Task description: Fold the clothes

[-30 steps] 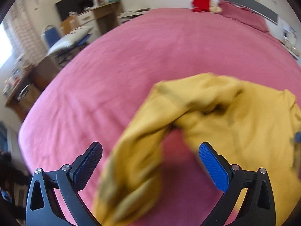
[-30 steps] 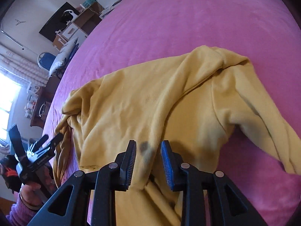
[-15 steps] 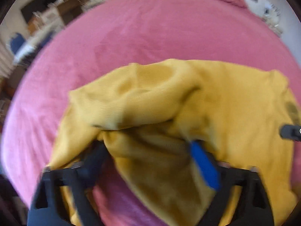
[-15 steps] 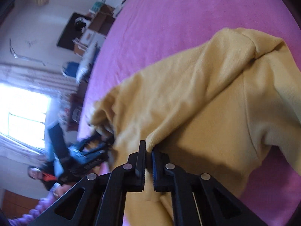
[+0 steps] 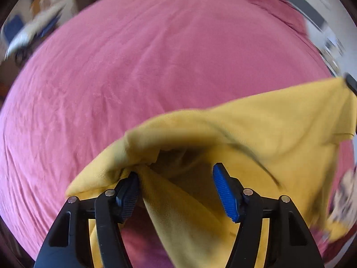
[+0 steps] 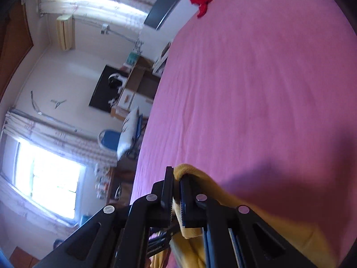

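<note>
Since the earlier frames the right tongs (image 6: 176, 192) have clamped and lifted the yellow sweater (image 5: 279, 138). The left tongs (image 5: 176, 189) are closing, fabric between them, right pad not yet touching. Beyond, the pink bed (image 5: 145, 67); no fold is made yet.

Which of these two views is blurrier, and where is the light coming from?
Left wrist view: motion-smeared, worst at the edges and on the yellow sweater; the pink bedspread is evenly lit. Right wrist view: sharper; a window glares white at lower left, and a soft shadow falls on the bedspread near the right gripper.
</note>
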The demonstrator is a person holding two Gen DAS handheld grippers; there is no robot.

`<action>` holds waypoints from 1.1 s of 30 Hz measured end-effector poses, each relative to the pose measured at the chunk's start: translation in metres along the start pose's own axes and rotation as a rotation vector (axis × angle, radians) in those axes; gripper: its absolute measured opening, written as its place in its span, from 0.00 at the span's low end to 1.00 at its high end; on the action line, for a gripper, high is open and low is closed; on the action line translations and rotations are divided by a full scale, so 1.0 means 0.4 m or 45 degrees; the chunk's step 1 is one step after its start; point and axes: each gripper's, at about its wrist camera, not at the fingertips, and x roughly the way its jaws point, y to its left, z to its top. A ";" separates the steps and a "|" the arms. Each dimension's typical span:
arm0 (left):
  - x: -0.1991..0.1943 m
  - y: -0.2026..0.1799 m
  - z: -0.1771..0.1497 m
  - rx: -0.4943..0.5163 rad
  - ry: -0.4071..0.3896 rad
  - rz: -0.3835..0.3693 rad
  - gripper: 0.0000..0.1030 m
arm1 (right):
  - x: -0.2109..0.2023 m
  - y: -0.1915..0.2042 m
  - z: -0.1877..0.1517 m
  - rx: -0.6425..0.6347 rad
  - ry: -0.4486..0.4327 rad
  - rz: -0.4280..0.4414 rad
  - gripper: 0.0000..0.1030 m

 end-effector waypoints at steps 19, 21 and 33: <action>-0.111 0.216 -0.113 0.281 0.036 -0.131 0.71 | 0.064 -0.122 0.057 0.039 0.095 -0.554 0.27; -0.129 0.223 -0.183 0.324 -0.070 0.034 0.75 | 0.019 -0.054 0.027 -0.189 0.025 -0.688 0.27; -0.133 0.273 -0.485 0.179 -0.340 0.521 0.75 | 0.402 0.207 -0.387 -1.020 0.417 -0.971 0.27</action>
